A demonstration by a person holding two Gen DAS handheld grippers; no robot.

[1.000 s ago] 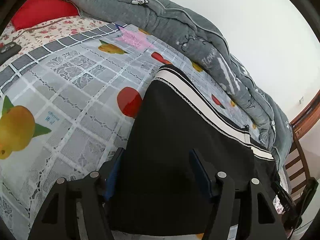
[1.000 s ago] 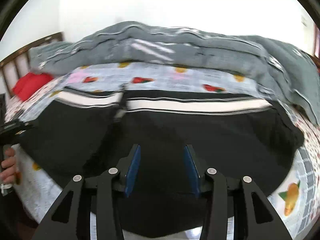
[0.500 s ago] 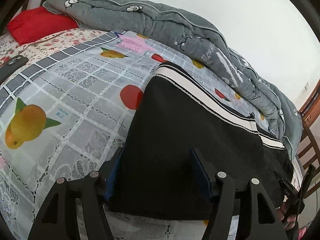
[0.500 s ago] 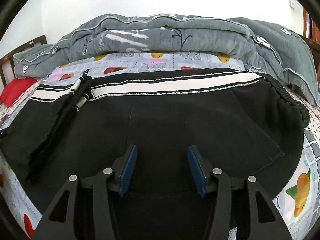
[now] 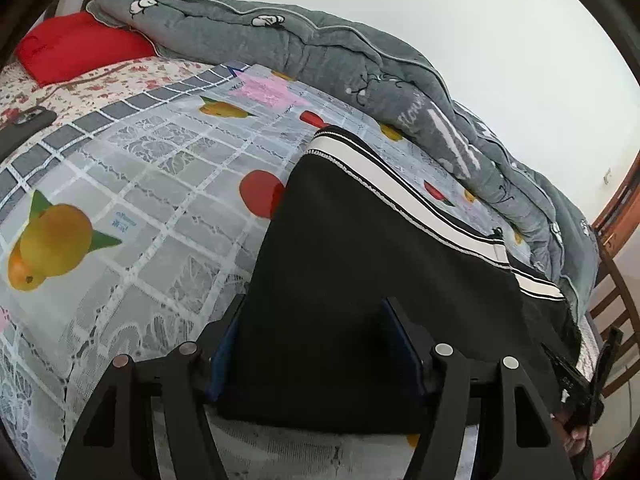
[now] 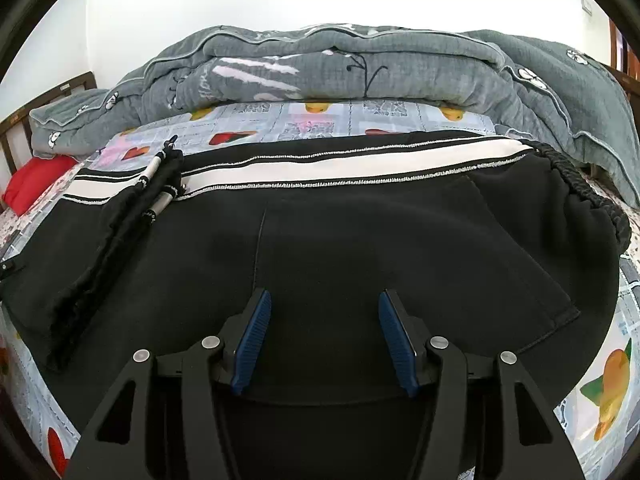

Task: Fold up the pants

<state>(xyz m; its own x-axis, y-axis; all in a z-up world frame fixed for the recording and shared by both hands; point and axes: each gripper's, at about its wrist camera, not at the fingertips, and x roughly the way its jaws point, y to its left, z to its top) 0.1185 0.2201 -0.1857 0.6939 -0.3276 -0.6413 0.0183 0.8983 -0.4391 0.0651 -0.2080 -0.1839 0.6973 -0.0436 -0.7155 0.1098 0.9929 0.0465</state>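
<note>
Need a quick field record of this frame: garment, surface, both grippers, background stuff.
garment: black pants with white side stripe, spread flat, elastic waistband at right of the right wrist view
surface: grey fruit-print bed cover
left gripper: jaws apart, straddling the pants' end, not pinching
right gripper: jaws apart over the pants, not pinching
background: rumpled grey quilt along far side; red pillow; dark phone
</note>
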